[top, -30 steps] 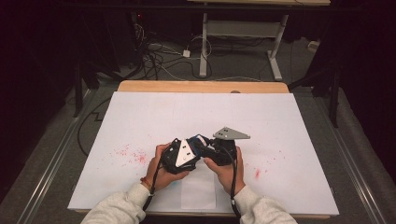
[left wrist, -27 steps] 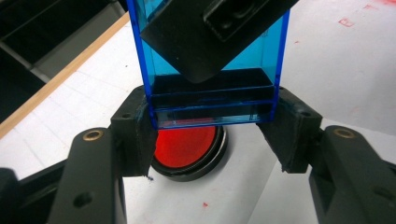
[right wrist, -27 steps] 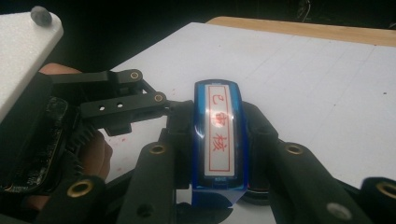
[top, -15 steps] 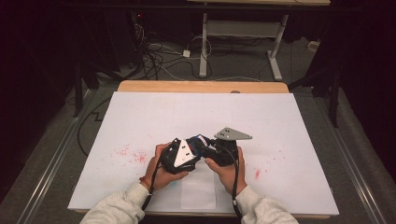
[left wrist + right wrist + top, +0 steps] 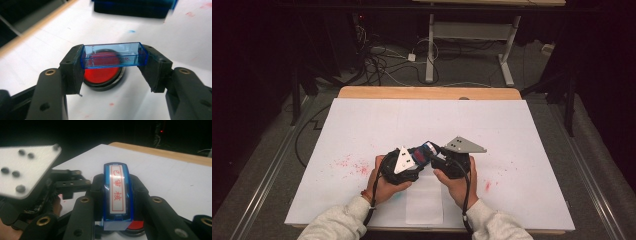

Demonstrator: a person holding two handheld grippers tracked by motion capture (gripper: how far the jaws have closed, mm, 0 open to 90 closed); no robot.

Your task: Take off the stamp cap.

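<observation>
Stamp (image 5: 117,195) work sits right between your two tools: your right gripper (image 5: 117,202) is closed on the blue stamp body, jaws pressing its two long flanks, with the red-lettered label face turned up toward that camera in the middle of the frame. Your left gripper (image 5: 113,58) is clamped on a clear blue cap (image 5: 113,55), one jaw on each short end, held level at frame centre above a round red ink pad (image 5: 101,70) in its black case. In the high view both tools meet low and centre over the white sheet (image 5: 362,120), your left hand (image 5: 384,182) and right hand (image 5: 457,182) wrapped around them, with the stamp a small blue spot between (image 5: 426,150). Judging by looks, both plastic parts are light, rigid and glossy, so they may slip or twist under a loose pinch; the thin-walled cap could crack if squeezed hard. Keep hold of flat sides, not the curved label face. Red speckles mark the sheet left and right of your hands, and a dark blue box (image 5: 132,7) lies at the top of the left gripper view.
</observation>
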